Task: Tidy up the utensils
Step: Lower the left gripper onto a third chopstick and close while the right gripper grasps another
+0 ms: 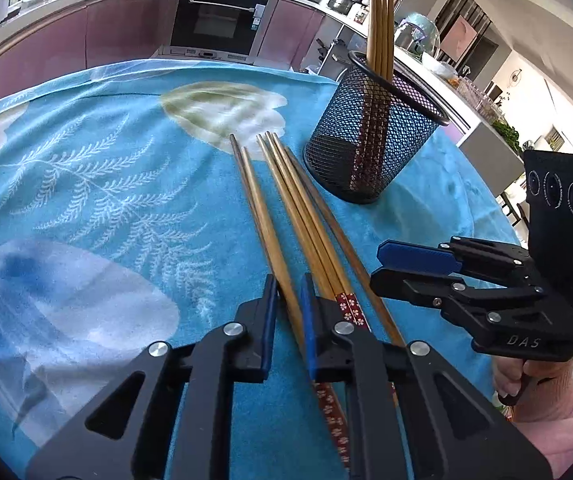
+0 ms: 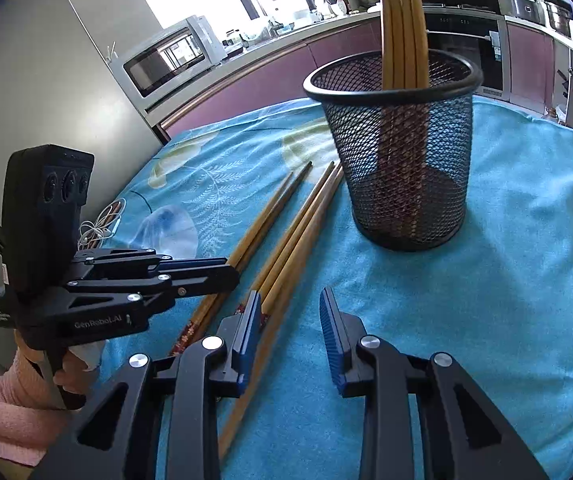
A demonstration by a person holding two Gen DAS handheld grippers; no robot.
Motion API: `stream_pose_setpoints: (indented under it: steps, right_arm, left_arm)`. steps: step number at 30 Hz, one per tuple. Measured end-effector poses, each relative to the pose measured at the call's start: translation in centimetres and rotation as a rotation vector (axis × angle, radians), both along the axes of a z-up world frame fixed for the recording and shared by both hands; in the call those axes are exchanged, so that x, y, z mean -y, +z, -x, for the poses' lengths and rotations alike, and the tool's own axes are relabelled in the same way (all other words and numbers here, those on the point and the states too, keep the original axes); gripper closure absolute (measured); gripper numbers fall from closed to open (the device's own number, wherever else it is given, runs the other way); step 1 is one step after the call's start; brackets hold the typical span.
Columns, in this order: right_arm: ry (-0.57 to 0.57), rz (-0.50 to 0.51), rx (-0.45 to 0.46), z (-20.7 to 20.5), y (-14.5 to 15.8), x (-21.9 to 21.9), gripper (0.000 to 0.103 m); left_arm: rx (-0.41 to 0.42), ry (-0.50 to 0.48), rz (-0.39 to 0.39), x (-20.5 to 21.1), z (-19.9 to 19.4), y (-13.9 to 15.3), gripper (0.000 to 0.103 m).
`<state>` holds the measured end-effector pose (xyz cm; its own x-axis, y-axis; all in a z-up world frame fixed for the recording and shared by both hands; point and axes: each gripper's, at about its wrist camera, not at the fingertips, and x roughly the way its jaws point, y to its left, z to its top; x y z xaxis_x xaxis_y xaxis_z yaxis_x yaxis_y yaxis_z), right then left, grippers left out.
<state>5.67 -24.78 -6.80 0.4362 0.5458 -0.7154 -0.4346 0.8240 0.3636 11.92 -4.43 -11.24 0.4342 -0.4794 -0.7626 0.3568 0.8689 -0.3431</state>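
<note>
A black mesh holder point(image 1: 370, 148) point(image 2: 406, 168) stands upright on the blue cloth with several wooden chopsticks point(image 1: 380, 20) point(image 2: 402, 20) in it. More chopsticks point(image 1: 306, 216) point(image 2: 298, 240) lie side by side in front of it. My left gripper point(image 1: 289, 312) point(image 2: 230, 276) is low over them, its blue pads shut on a wooden chopstick point(image 1: 262, 220) from the left pair. My right gripper point(image 2: 291, 334) point(image 1: 378, 266) hovers just right of the bundle, open, with only cloth between its pads. Its left pad point(image 2: 250, 332) lies over the outermost chopsticks.
The table's blue floral cloth point(image 1: 86, 160) spreads left of the chopsticks. A coiled white earphone cable point(image 2: 98, 228) lies near the far left edge. A hand in a pink sleeve point(image 1: 546, 392) point(image 2: 6, 400) holds each gripper. Kitchen counters and an oven point(image 1: 218, 20) stand behind.
</note>
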Motion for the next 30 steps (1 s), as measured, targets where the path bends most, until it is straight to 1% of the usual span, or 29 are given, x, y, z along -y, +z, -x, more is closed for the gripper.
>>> stream_pose_setpoints:
  steps: [3, 6, 8, 10, 11, 13, 15, 18, 20, 22, 25, 27, 29, 30]
  right_arm:
    - [-0.007, 0.044, 0.003, -0.2, -0.3, -0.7, 0.074]
    - [-0.011, 0.082, 0.019, -0.2, -0.4, -1.1, 0.076]
    - [-0.021, 0.112, 0.027, -0.1, -0.4, -1.2, 0.083]
    - [-0.022, 0.139, 0.031, -0.1, -0.4, -1.2, 0.088]
    - [-0.023, 0.152, 0.034, -0.1, -0.3, -1.3, 0.090]
    - [-0.023, 0.170, 0.037, -0.1, -0.3, -1.3, 0.091]
    - [-0.023, 0.183, 0.040, -0.1, -0.4, -1.5, 0.091]
    - [-0.028, 0.205, 0.041, -0.2, -0.3, -1.7, 0.091]
    - [-0.021, 0.232, 0.047, -0.3, -0.3, -2.0, 0.091]
    - [-0.018, 0.259, 0.062, -0.4, -0.3, -2.4, 0.090]
    - [-0.018, 0.262, 0.072, -0.7, -0.4, -2.8, 0.090]
    - [-0.024, 0.249, 0.068, -0.9, -0.4, -2.7, 0.090]
    - [-0.027, 0.235, 0.064, -1.0, -0.4, -2.5, 0.091]
    - [-0.029, 0.228, 0.060, -0.9, -0.4, -2.3, 0.092]
  left_arm:
    - [-0.015, 0.001, 0.026, -0.4, 0.1, -0.1, 0.092]
    - [-0.012, 0.010, 0.030, -0.7, 0.2, -0.1, 0.092]
    - [-0.011, 0.019, 0.027, -0.9, 0.2, 0.0, 0.093]
    - [-0.012, 0.022, 0.036, -1.2, 0.2, 0.0, 0.094]
    - [-0.009, 0.024, 0.037, -1.4, 0.2, 0.0, 0.094]
    - [-0.003, 0.027, 0.040, -1.6, 0.4, 0.2, 0.094]
    - [0.002, 0.033, 0.031, -1.8, 0.4, 0.3, 0.094]
    - [0.007, 0.049, -0.004, -2.0, 0.4, 0.1, 0.094]
    - [0.000, 0.053, -0.012, -2.1, 0.1, -0.2, 0.080]
    - [0.010, 0.048, -0.021, -1.9, 0.1, -0.1, 0.079]
    - [0.026, 0.040, -0.036, -1.6, 0.1, 0.2, 0.067]
    - [0.041, 0.033, -0.071, -1.1, 0.0, 0.2, 0.069]
    - [0.047, 0.034, -0.105, -0.8, -0.1, 0.0, 0.081]
    - [0.053, 0.032, -0.109, -0.8, -0.1, 0.1, 0.082]
